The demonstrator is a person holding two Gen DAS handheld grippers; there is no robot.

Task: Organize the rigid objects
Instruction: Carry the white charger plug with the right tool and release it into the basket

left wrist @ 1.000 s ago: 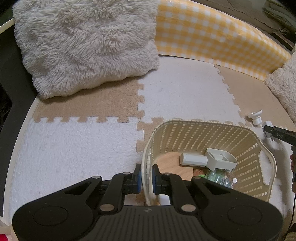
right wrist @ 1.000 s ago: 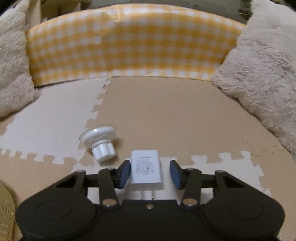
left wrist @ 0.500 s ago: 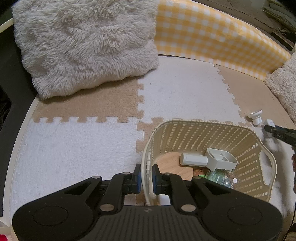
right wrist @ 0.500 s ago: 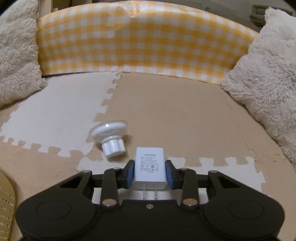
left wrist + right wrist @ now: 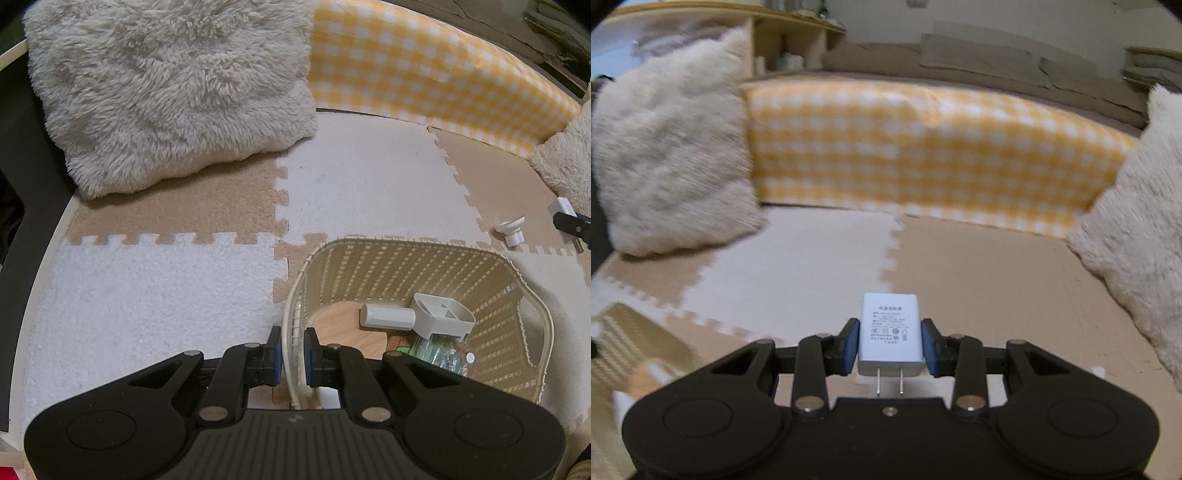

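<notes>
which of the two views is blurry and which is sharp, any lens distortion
Right wrist view: the fluffy cushion, gingham bolster and mat are motion-smeared, while the white charger in the right claw stays crisp. Left wrist view: sharp throughout, from the basket to the left claw. Both show fisheye bending, with straight edges bowed and corners dark.

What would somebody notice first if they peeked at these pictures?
Probably the white charger plug, pinched in the right gripper above the puzzle mat. Next, the cream basket, its rim clamped by the left gripper, and the yellow checked cushion at the back.
</notes>
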